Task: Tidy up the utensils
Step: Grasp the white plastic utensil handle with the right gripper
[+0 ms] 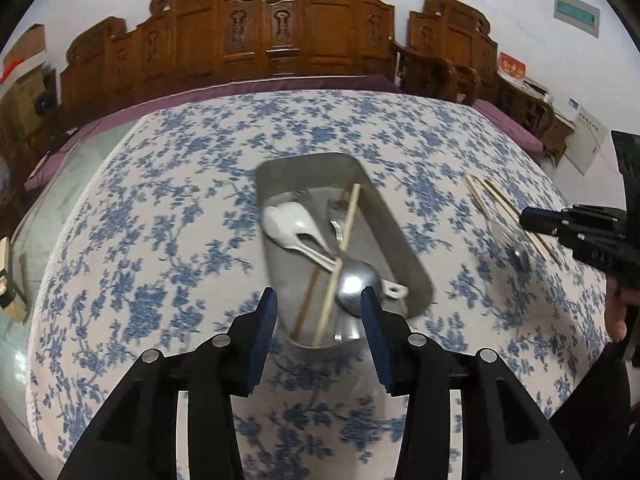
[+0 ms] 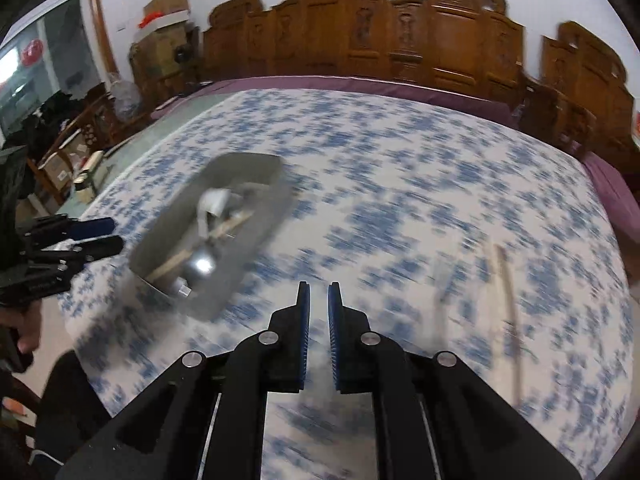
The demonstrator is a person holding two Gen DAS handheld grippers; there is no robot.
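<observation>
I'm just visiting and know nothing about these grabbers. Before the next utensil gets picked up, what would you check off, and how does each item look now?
1. Grey metal tray flat on the blue-flowered tablecloth: ok.
2. Left tool open and holding nothing: ok.
3. Right tool holding nothing, narrow gap between its pads: ok.
4. Pale wooden chopsticks outside the tray, on the cloth, within view: ok.
5. Utensil beside those chopsticks: blurred, cannot tell what kind.
6. Tray contents tidy: not ok; the white plastic spoon, the metal ladle and a chopstick lie crossed.
</observation>
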